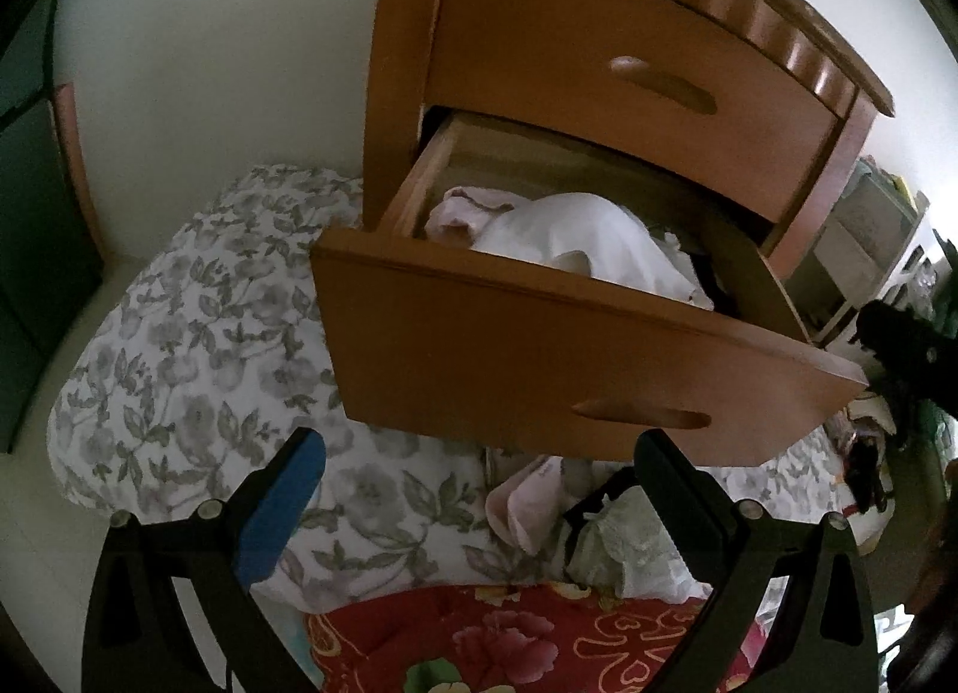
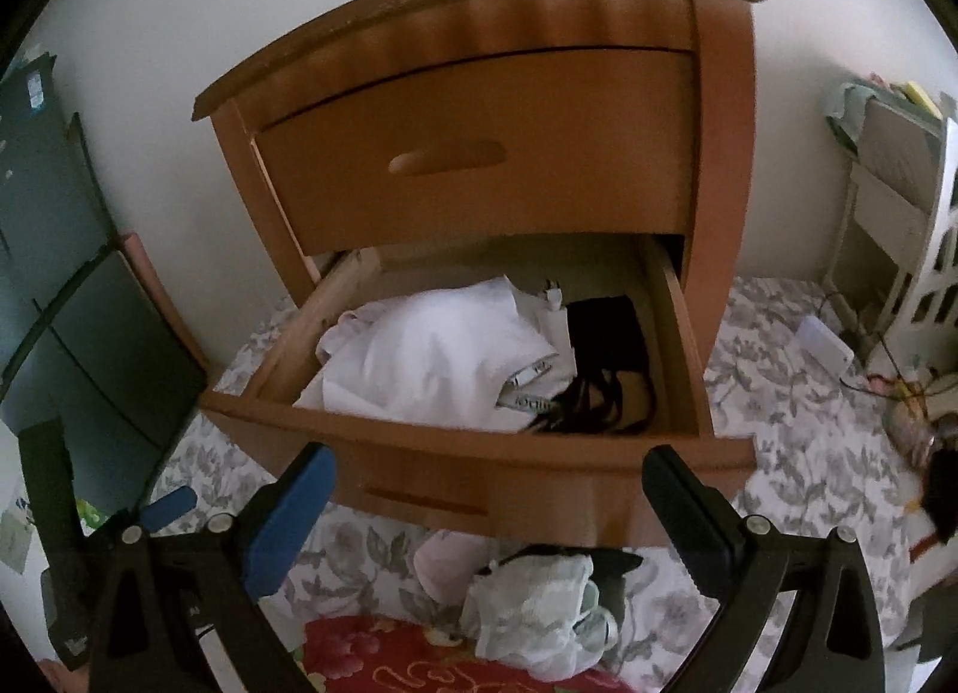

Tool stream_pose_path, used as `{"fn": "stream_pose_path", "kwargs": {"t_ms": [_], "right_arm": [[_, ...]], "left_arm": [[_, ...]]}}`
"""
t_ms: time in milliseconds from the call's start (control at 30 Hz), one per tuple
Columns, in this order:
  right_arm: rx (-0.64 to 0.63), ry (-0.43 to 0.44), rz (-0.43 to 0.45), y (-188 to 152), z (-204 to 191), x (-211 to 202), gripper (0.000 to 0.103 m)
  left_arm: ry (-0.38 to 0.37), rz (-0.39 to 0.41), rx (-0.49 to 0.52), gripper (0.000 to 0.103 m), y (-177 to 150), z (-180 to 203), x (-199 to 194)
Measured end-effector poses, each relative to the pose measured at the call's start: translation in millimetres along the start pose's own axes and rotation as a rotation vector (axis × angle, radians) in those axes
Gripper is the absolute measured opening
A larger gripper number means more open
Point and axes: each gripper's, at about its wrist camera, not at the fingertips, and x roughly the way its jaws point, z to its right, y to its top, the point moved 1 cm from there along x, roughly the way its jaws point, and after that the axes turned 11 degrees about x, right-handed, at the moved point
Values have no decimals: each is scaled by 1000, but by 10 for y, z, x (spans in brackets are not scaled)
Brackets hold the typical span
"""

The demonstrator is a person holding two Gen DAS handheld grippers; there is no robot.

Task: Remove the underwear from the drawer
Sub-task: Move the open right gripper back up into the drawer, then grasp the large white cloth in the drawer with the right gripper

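Lower drawer (image 2: 455, 453) of nightstand (image 2: 479, 94) pulled out; both grippers empty, jaws spread.

White garment (image 2: 419, 358) heaped in drawer, black item (image 2: 605, 358) at its 3 o'clock. Pale green underwear (image 2: 533, 603) and pink piece (image 2: 443, 564) lie on floral bedding (image 2: 778, 394) at 6 o'clock below drawer front. Left gripper (image 1: 479, 489) and right gripper (image 2: 488, 504) hover near the front, touching nothing.

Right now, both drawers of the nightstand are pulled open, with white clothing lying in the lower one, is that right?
Not quite: only the lower drawer is pulled open. The upper drawer is shut flush in the nightstand, as the right wrist view shows. The white clothing does lie in the lower one.
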Motion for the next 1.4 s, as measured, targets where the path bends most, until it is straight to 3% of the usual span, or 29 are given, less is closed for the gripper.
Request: {"fn": "stream_pose_path", "kwargs": {"t_ms": [267, 733, 867, 1133, 1400], "right_arm": [[-66, -4, -72, 182, -178, 276, 103], [-175, -6, -273, 455, -711, 1050, 103], [-123, -30, -358, 519, -742, 1326, 103], [-62, -86, -413, 749, -811, 1741, 103], [1, -156, -493, 771, -819, 2148, 103]], "left_arm": [[12, -20, -50, 103, -33, -126, 90], [-3, -55, -76, 103, -74, -279, 249], [-5, -55, -84, 103, -74, -317, 275], [-10, -44, -110, 103, -68, -447, 272], [-16, -43, -134, 103, -70, -542, 275]]}}
